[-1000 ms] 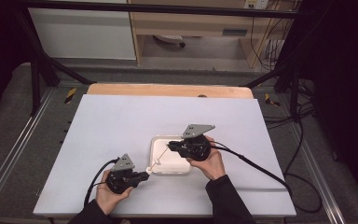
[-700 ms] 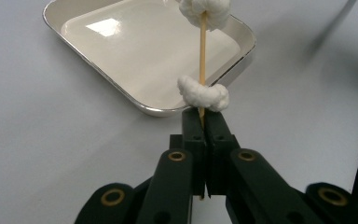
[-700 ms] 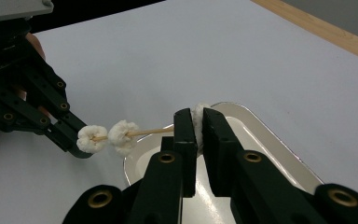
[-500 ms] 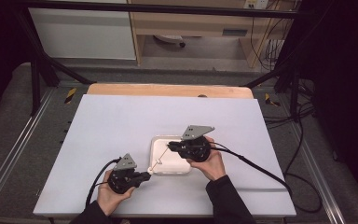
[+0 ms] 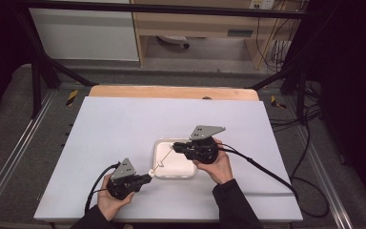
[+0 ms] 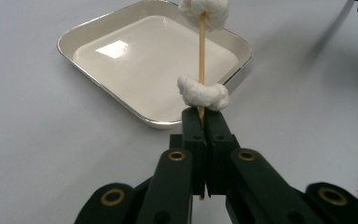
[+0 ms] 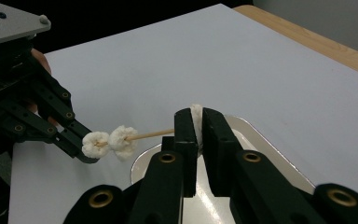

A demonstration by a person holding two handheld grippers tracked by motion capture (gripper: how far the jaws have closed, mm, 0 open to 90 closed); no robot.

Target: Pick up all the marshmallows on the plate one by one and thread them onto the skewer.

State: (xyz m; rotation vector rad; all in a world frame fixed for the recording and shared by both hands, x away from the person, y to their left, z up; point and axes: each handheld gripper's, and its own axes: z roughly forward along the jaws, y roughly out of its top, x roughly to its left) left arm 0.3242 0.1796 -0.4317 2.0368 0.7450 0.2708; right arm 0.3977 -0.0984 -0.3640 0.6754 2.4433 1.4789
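Both your grippers moved little: left gripper (image 6: 204,122) still pinches the stick (image 6: 201,51), right gripper (image 7: 196,122) still squeezes a white puff (image 7: 196,116) above the tray (image 5: 158,144).

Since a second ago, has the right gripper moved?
Yes. In the high view the right gripper has shifted slightly away from the left gripper, rightward over the tray, which stayed put.
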